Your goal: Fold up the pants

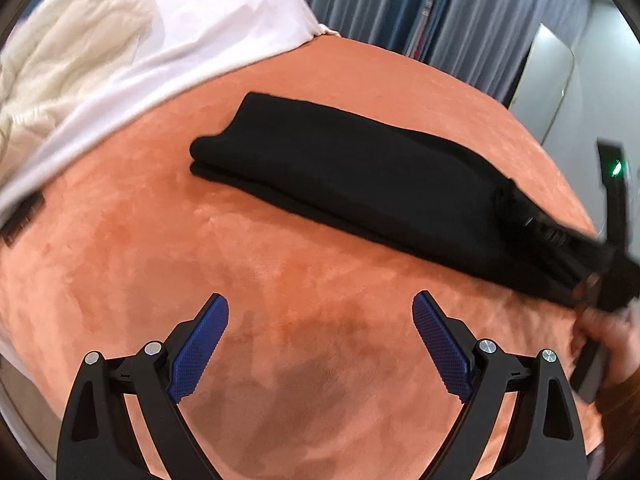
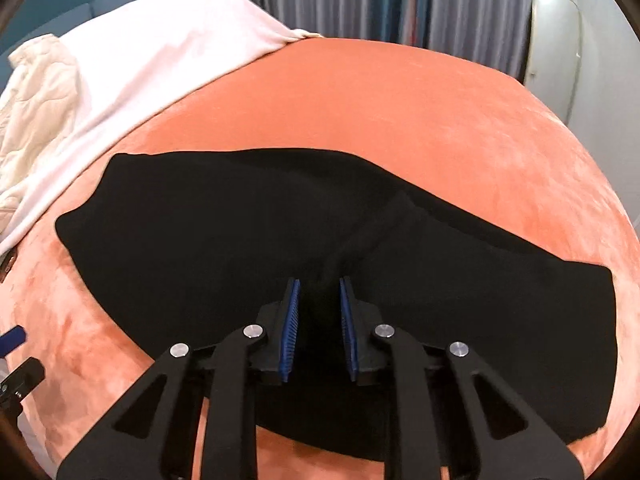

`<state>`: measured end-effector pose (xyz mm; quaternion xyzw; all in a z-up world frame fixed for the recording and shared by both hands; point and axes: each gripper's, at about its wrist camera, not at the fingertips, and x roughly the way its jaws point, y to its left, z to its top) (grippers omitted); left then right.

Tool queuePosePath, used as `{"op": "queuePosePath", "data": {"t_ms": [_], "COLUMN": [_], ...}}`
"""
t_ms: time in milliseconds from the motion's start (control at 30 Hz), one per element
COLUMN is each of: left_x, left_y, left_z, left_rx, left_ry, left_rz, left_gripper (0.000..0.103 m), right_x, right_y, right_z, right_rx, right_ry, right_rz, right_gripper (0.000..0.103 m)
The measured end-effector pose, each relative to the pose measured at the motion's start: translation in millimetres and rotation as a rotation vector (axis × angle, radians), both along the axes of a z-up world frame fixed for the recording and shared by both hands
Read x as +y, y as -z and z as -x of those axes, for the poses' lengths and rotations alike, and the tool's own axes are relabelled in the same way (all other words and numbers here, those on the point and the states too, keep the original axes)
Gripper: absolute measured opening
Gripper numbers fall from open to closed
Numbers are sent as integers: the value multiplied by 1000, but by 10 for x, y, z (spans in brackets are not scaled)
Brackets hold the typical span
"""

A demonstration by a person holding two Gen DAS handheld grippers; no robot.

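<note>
the black pants (image 1: 340,176) are already folded into a long strip on the orange blanket (image 1: 280,320) and probably one more fold is left (left gripper (image 1: 320,344) is held wide and empty, right gripper (image 2: 320,320) is narrowed around a ridge of the cloth, grip uncertain).

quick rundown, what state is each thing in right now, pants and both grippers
black pants: folded into a long band, lying flat on the orange blanket
left gripper: open, nothing between its fingers, above bare blanket, clear of the pants
right gripper: jaws narrow, a raised ridge of the pants between them; grip unclear
white sheet: lying at the blanket's far edge
</note>
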<state>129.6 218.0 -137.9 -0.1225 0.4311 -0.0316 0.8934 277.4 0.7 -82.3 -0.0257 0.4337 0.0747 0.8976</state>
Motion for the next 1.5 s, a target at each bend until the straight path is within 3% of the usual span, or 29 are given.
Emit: {"op": "queuePosePath", "data": {"t_ms": [67, 100, 133, 167, 300, 400, 567, 633, 700, 800, 833, 900, 933, 1000, 1067, 1200, 1333, 1400, 1500], "left_x": [52, 88, 118, 161, 247, 212, 150, 161, 217, 331, 366, 477, 557, 750, 925, 1209, 1369, 1392, 1289], "left_y": [34, 40, 39, 30, -13, -22, -40, -41, -51, -83, -92, -86, -61, 34, 142, 319, 446, 446, 409], "left_z": [-63, -76, -78, -65, -1, -18, 1, 20, 25, -47, -78, -196, -286, -520, -773, -1203, -1414, -1445, -1577], "left_rx": [31, 41, 43, 40, -4, -7, 12, 18, 11, 4, 2, 10, 19, 53, 94, 162, 192, 193, 217], "left_ry": [-14, -22, -28, -34, -45, -51, -41, -40, -51, -64, -67, -89, -103, -159, -212, -315, -422, -476, -439], "left_rz": [45, 62, 69, 70, 7, -19, 19, 8, -12, -29, -19, 33, 79, 176, 242, 365, 496, 544, 506], "left_gripper": [91, 91, 91, 91, 91, 91, 91, 91, 91, 91, 91, 91, 91, 91, 91, 91, 91, 91, 86], "right_x": [8, -15, -57, -114, -590, -803, -744, -741, -650, -141, -43, -79, -187, -423, -583, -717, -878, -919, -942], "right_y": [203, 168, 95, 31, -227, -272, -254, -106, 158, 192, 176, 64, -40, -194, -273, -193, -64, 19, 153], "right_z": [-114, -73, -25, 33, 330, 302, -156, -368, -601, -651, -629, -516, -377, -37, 280, 800, 1056, 1139, 1222], "right_rx": [77, 47, 36, 29, -36, -25, -27, -10, 62, 23, 15, -1, -20, -75, -122, -118, -127, -123, -102], "right_ry": [-1, -2, 2, 15, 128, 208, 272, 325, 335, 246, 207, 181, 179, 213, 233, 225, 265, 278, 303], "right_rz": [-11, -30, -76, -122, -352, -399, -346, -353, -391, -55, 12, -19, -119, -258, -318, -315, -291, -315, -363], "right_gripper": [27, 34, 48, 51, 54, 55, 52, 45, 46, 47, 47, 47, 45, 54, 59, 59, 74, 76, 76]}}
